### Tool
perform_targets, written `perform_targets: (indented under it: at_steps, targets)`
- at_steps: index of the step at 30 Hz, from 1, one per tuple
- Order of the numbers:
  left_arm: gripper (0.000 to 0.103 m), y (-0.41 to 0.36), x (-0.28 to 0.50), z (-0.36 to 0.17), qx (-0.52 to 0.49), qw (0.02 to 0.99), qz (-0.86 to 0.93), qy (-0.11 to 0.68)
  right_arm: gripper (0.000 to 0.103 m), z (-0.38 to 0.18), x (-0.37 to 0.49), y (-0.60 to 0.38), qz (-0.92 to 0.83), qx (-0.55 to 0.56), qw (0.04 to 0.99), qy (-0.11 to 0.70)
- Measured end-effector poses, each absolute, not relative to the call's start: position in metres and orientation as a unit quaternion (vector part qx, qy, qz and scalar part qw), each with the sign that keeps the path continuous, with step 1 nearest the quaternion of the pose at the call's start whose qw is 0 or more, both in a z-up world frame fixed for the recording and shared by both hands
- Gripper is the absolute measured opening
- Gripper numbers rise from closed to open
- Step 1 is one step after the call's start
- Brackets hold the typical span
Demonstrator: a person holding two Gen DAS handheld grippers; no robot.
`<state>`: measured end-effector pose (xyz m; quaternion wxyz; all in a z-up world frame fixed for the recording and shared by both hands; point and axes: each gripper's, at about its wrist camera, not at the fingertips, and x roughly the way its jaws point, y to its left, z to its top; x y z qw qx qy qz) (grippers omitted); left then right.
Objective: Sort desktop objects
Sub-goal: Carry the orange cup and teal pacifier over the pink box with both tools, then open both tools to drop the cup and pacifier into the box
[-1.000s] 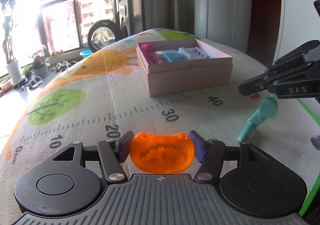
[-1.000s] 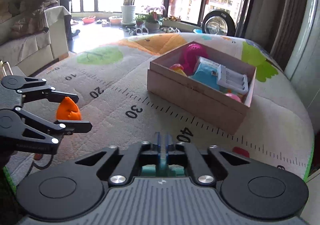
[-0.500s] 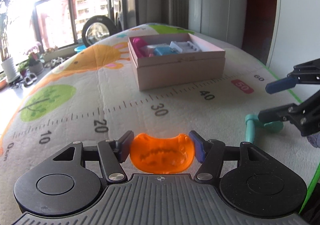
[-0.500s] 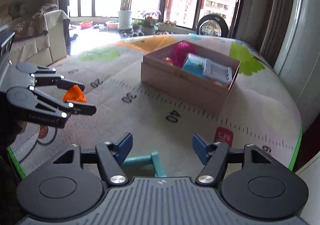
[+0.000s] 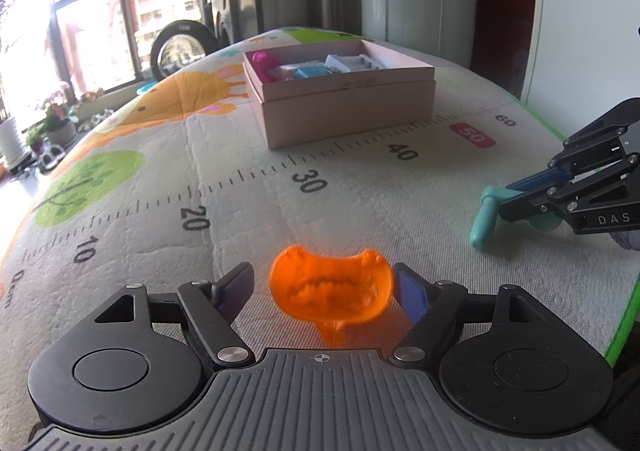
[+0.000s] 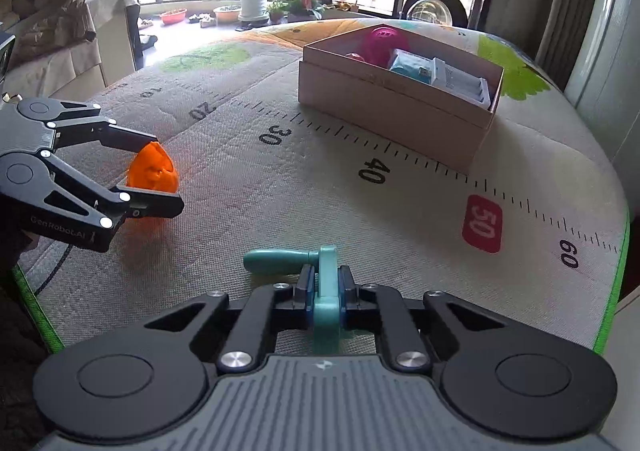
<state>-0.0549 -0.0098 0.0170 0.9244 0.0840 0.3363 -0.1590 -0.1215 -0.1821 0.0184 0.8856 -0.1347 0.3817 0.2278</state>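
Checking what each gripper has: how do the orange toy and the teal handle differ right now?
The orange toy sits free between the left gripper jaws, which have just been opening; the teal handle is clamped in the right gripper. The toy is broad and curved, the handle slim. Both rest on the mat.

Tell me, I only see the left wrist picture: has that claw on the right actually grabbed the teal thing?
Observer: Yes. In the right wrist view the right claw has just been closing, and its pads now press both sides of the teal tool.
Visitor: And my orange toy?
Observer: From the side, the left claw has just been opening; its fingers stand above and below the orange toy, no longer squeezing it.
Visitor: What lies beyond my claw?
Observer: A cloth-draped chair stands past the mat.
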Motion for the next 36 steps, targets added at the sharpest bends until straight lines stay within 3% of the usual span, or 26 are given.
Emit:
perform_targets:
  at_steps: [3,8,12,19,24,26,27,29,31,34,36]
  targets:
    - [0.080,-0.011,-0.054,0.016,0.085,0.923,-0.158,0.340,0.011,0.024,-0.123,-0.182,0.225,-0.135,0.889,0.375]
    - [0.067,-0.017,-0.050,0.014,0.092,0.921,-0.155,0.344,0.011,0.031,-0.124,-0.184,0.222,-0.130,0.895,0.365]
    - [0.066,-0.017,-0.049,0.021,0.092,0.926,-0.151,0.335,0.011,0.042,-0.126,-0.189,0.210,-0.118,0.909,0.340]
    - [0.066,-0.031,-0.007,0.089,0.115,0.952,-0.162,0.233,0.011,0.119,-0.092,-0.206,0.181,-0.072,0.952,0.235]
    - [0.066,-0.058,0.072,0.115,0.113,0.960,-0.170,0.191,0.011,0.141,-0.009,-0.207,0.170,-0.008,0.960,0.224]
    - [0.071,-0.064,0.107,0.114,0.093,0.959,-0.183,0.197,0.011,0.134,0.027,-0.208,0.184,0.026,0.951,0.249]
    - [0.082,-0.064,0.121,0.111,0.084,0.957,-0.188,0.204,0.012,0.128,0.041,-0.209,0.186,0.043,0.946,0.261]
    - [0.088,-0.058,0.130,0.106,0.067,0.959,-0.177,0.212,0.016,0.116,0.059,-0.212,0.173,0.057,0.943,0.280]
    - [0.097,-0.046,0.125,0.096,0.063,0.959,-0.175,0.214,0.028,0.103,0.062,-0.217,0.164,0.057,0.944,0.282]
    - [0.100,-0.036,0.110,0.079,0.091,0.959,-0.144,0.228,0.046,0.089,0.055,-0.222,0.142,0.053,0.947,0.282]
    - [0.102,-0.030,0.099,0.068,0.095,0.957,-0.129,0.242,0.049,0.081,0.044,-0.221,0.141,0.048,0.947,0.285]
